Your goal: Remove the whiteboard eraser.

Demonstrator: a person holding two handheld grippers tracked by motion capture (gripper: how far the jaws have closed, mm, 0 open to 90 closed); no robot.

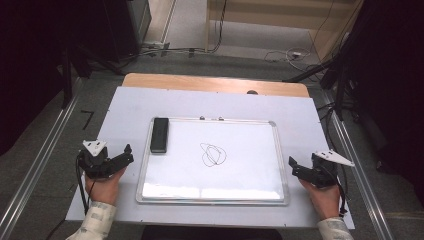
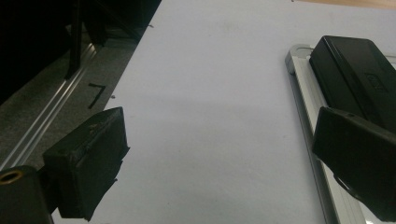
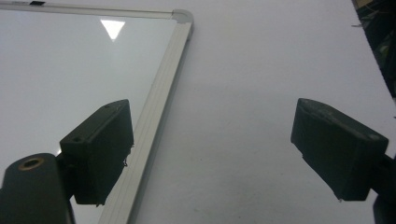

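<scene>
A whiteboard (image 1: 250, 175) with a silver frame lies flat on the pale table sheet (image 1: 125, 105). A black scribble (image 1: 213, 154) is drawn near its middle. A black eraser (image 1: 159, 134) rests on the board's far left corner; it is also in the left gripper view as the eraser (image 2: 359, 74). My left gripper (image 1: 126, 160) is held just left of the board, open, with bare sheet between the jaws (image 2: 215, 154). My right gripper (image 1: 294, 167) is held at the board's right edge, open and empty, one jaw over the board frame (image 3: 159, 116).
The wooden table edge (image 1: 215, 82) shows beyond the sheet. Metal rails (image 1: 40, 160) run along both sides on the floor. Cables (image 1: 285, 54) lie on the floor at the back. A mark like a "7" (image 1: 88, 119) sits left of the sheet.
</scene>
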